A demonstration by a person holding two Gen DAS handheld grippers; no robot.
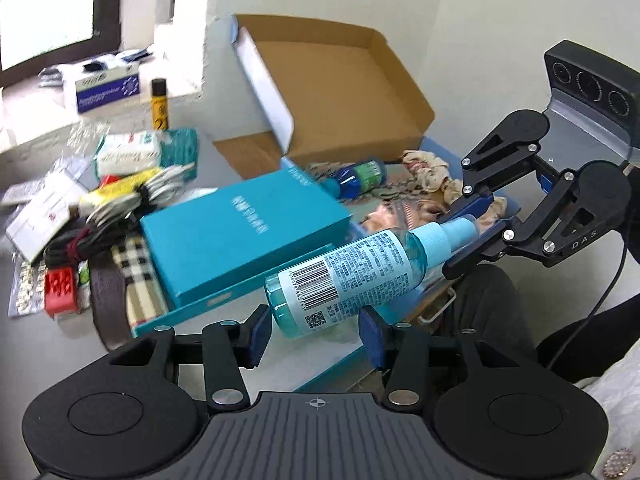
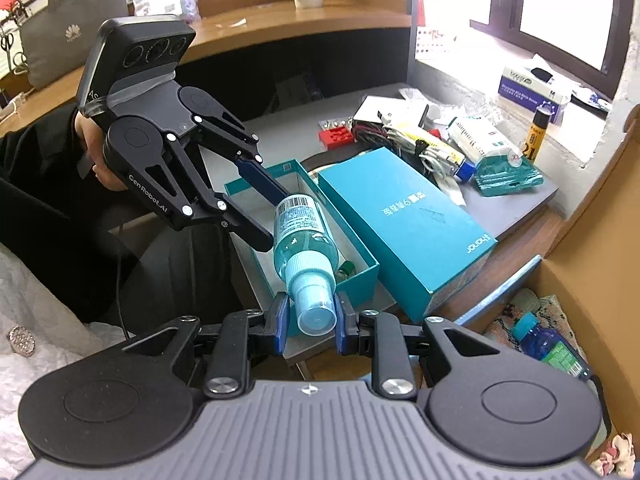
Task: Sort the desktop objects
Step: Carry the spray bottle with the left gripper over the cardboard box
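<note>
A light-blue spray bottle [image 1: 352,276] with a barcode label is held in the air between both grippers, above an open teal box tray [image 2: 360,276]. My left gripper [image 1: 316,330] is at the bottle's base; its pads stand on either side of it, and I cannot tell whether they press on it. My right gripper [image 2: 310,322] is shut on the bottle's cap end [image 2: 314,308]; it shows in the left wrist view [image 1: 472,236] on the right. A teal box lid [image 1: 240,236] lies beside the tray.
An open cardboard box [image 1: 344,92] stands behind. A dark blue bottle [image 1: 358,176] and floral cloth [image 1: 428,176] lie near it. Cables [image 1: 132,200], a red brick [image 1: 60,290], a belt [image 1: 108,304], tissue packs [image 1: 128,154], a yellow can [image 1: 160,104] clutter the left.
</note>
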